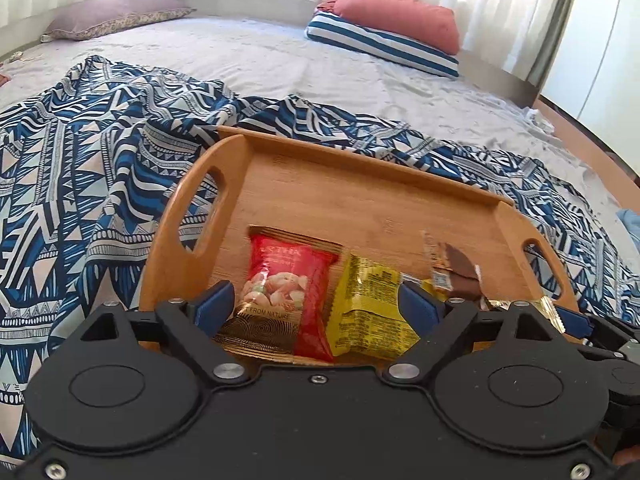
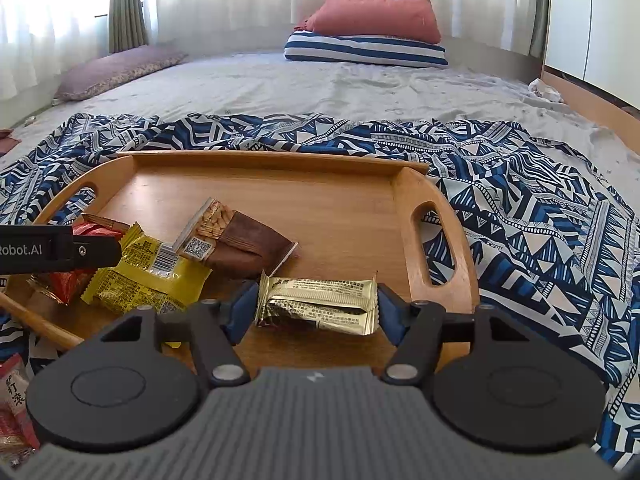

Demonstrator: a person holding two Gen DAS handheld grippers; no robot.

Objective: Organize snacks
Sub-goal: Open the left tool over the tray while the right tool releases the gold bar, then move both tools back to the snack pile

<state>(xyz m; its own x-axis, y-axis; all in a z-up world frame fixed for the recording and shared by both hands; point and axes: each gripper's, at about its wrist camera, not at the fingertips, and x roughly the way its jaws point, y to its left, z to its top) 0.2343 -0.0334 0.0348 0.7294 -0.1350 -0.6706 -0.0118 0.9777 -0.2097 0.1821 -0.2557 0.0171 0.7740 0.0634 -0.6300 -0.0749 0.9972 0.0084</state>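
Observation:
A wooden tray [image 1: 360, 184] [image 2: 280, 184] lies on the patterned blanket. In it are a red nut packet [image 1: 288, 280] [image 2: 68, 280], a yellow packet [image 1: 368, 312] [image 2: 148, 272], a brown bar wrapper [image 1: 460, 272] [image 2: 244, 244] and a gold bar packet [image 2: 320, 304]. My left gripper [image 1: 316, 308] is open, its blue pads on either side of the red and yellow packets. My right gripper [image 2: 316, 312] is open, its pads flanking the gold packet without squeezing it. The left gripper's finger also shows in the right wrist view [image 2: 80, 250] over the red packet.
The blue and white patterned blanket [image 1: 80, 168] [image 2: 540, 200] covers the near part of a grey bed. Pillows lie at the far end: purple [image 1: 116, 16], striped [image 2: 364, 50] and red [image 2: 376, 16]. Another red snack packet [image 2: 12, 408] lies at the lower left outside the tray.

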